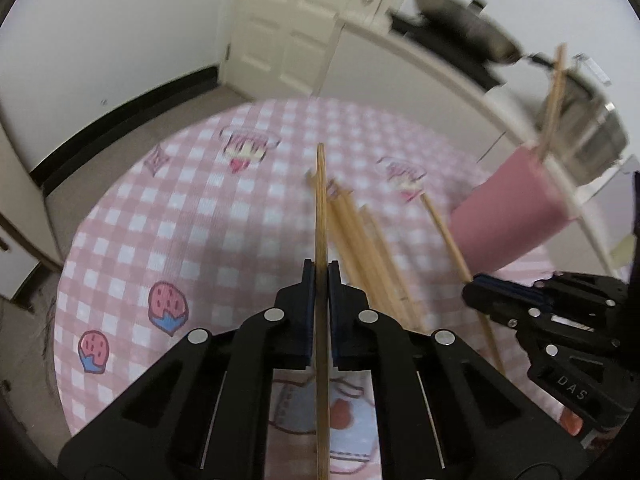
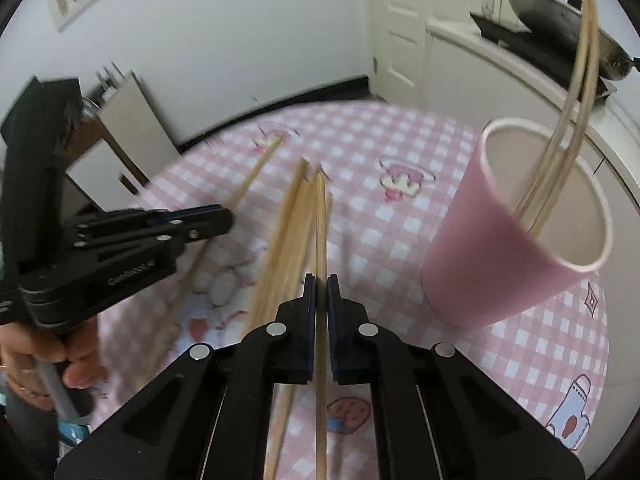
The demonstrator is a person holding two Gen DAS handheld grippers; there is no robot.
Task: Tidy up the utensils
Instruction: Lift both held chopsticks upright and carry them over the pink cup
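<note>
The room is looking bright, with soft, even light and only faint shadows. Both pictures are bending round at the edges, and the corners are going black. The wall (image 1: 100, 40) and door (image 1: 288, 28) are curving. The cloth (image 1: 168, 216) and the cup (image 2: 500, 240) are looking smeary and blurred. The grippers' black fingers (image 1: 304, 312) are staying sharp up close.

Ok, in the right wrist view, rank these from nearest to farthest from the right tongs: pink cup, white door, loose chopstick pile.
1. Loose chopstick pile: just left of the right tongs, on the tablecloth.
2. Pink cup: to the right, holding chopsticks.
3. White door: far back, beyond the table.
</note>
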